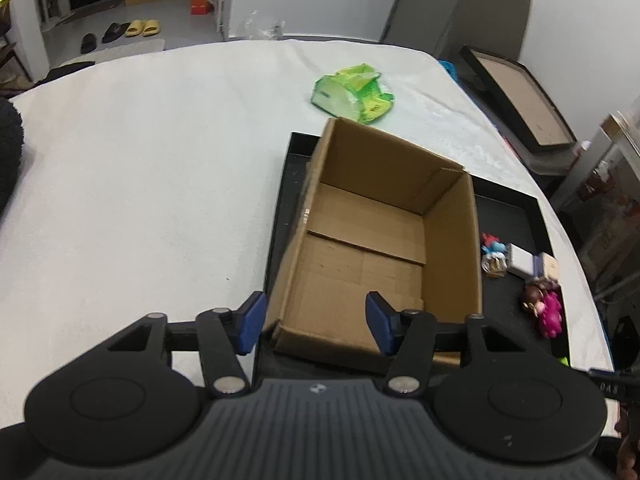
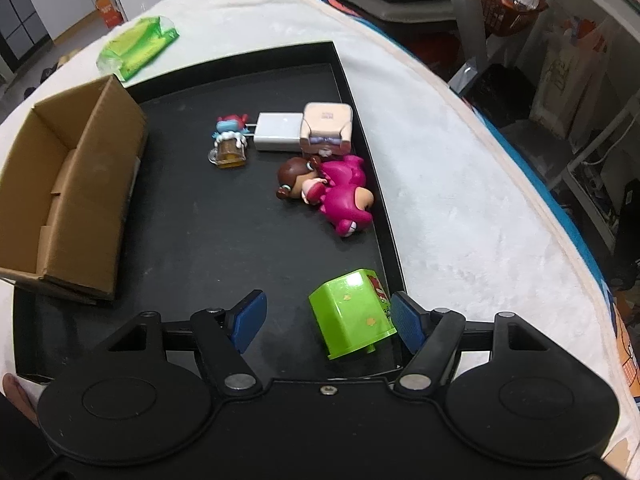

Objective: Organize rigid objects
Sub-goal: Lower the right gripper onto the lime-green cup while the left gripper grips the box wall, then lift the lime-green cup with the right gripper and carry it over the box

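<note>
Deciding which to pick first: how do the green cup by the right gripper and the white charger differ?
The green cup lies tipped on its side; the white charger lies flat, prongs toward the blue figurine. The green cup sits alone between the right gripper's open fingers, near the tray's right rim; the white charger is wedged between the blue figurine and a beige box. The cup looks bulkier. Both rest in the black tray.
</note>
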Tool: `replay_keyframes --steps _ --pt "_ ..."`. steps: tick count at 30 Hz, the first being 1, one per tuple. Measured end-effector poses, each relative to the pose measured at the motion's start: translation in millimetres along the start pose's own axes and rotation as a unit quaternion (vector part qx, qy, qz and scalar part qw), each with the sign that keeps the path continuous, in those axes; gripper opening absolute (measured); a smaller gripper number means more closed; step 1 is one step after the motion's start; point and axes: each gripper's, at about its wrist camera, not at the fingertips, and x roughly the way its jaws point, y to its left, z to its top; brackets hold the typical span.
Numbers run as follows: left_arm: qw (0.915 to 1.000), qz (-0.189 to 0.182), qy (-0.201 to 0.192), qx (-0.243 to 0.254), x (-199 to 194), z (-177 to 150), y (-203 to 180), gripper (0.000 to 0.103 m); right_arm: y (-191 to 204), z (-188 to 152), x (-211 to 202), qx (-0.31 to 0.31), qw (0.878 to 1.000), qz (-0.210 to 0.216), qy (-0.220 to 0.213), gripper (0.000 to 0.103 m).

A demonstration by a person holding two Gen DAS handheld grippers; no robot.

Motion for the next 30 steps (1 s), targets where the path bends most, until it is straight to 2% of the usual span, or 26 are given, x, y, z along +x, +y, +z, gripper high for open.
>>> replay_keyframes --steps 5,12,17,22,30 --pt "0.9998 0.001 0.013 -0.012 12.4 5.8 4.8 0.043 -2.6 0.4 14.6 -0.007 1.0 -0.007 0.024 0.061" --pt "0.9992 0.007 0.033 -0.021 27.7 6.5 8.5 0.029 1.4 -1.3 38.1 -0.026 0.998 -0.02 0.059 0.062" --pt "0.9987 0.028 0.039 -0.02 34.0 2.6 8.4 0.01 9.3 -7.4 56.0 -0.05 0.995 -0.019 0.09 0.058" --pt "0.9986 0.022 0.046 -0.009 32.4 -4.4 4.5 0.009 8.7 -7.9 56.5 -0.047 0.995 -0.012 0.09 0.056" --pt "0.9989 0.017 0.042 0.01 28.0 -12.3 -1.2 0.008 10.4 -6.8 35.1 -0.041 0.998 -0.007 0.052 0.056"
